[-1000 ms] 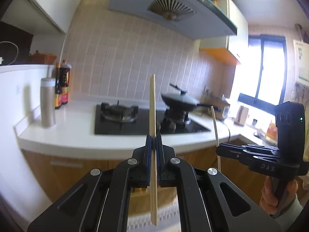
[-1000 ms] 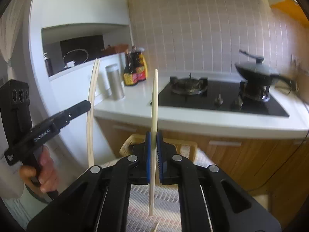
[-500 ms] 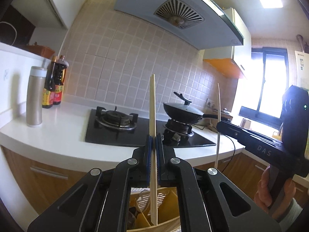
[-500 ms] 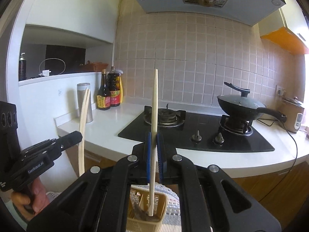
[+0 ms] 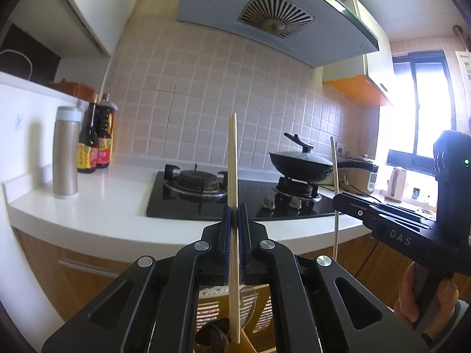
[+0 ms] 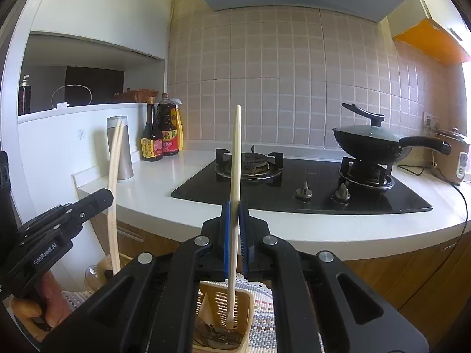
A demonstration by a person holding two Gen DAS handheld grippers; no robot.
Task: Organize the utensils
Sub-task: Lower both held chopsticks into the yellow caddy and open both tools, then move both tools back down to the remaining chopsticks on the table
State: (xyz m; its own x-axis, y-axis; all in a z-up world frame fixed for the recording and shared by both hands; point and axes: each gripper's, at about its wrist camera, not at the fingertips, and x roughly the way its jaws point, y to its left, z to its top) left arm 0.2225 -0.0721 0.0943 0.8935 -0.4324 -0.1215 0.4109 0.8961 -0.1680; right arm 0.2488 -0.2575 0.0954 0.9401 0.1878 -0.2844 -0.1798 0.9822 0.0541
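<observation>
Below, each gripper (image 5: 234,220) (image 6: 234,220) clamps 1 upright chopstick (image 5: 233,176) (image 6: 235,158), tips half-hidden over baskets (image 6: 241,323).

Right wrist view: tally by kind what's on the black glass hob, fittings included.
Black iron burner grates: 2
Grey metal control knobs: 2
Black lidded wok: 1
Total: 5
</observation>
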